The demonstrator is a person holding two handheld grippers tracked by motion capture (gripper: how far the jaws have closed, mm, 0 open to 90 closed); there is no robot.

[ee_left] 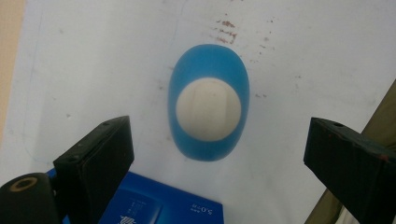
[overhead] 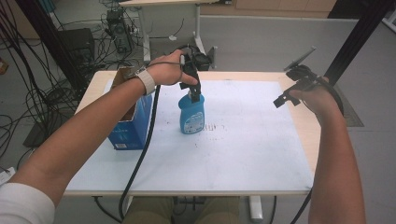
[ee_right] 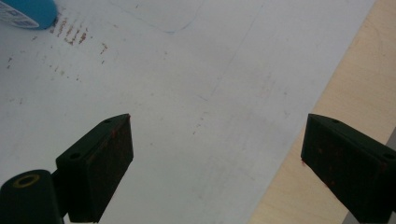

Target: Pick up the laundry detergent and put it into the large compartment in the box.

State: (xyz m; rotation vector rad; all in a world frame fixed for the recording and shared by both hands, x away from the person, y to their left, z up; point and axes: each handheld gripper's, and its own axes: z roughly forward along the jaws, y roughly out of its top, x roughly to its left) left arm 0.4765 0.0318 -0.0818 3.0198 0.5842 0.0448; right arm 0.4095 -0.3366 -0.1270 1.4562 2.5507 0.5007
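The left gripper (ee_left: 217,158) has its jaws spread wide and released, with nothing between the pads. In the left gripper view the two black jaws rise from the lower left and lower right corners, and the blue bottle (ee_left: 208,108) sits in the middle of the frame, seen straight from above: a blue oval body with a round white cap at its centre. The bottle lies in the gap between the jaws but a little farther up the frame than their tips, apart from both pads. In the high view the left gripper (overhead: 194,91) hangs right over the bottle's top, just left of the frame's centre, and the bottle (overhead: 191,116) stands upright on the white mat (overhead: 243,140).

At the bottom edge of the left gripper view a corner of the blue box (ee_left: 163,205) shows beside the left jaw; in the high view this box (overhead: 130,126) stands left of the bottle, near it but not touching.

The right gripper (ee_right: 217,158) is likewise released, its jaws wide apart over bare mat, with the bottle's base at the far upper left corner of its view, well apart from the jaws. In the high view the right gripper (overhead: 285,99) is held above the mat's right edge, at the right of the frame, where the wooden table (overhead: 308,126) shows beside the mat.
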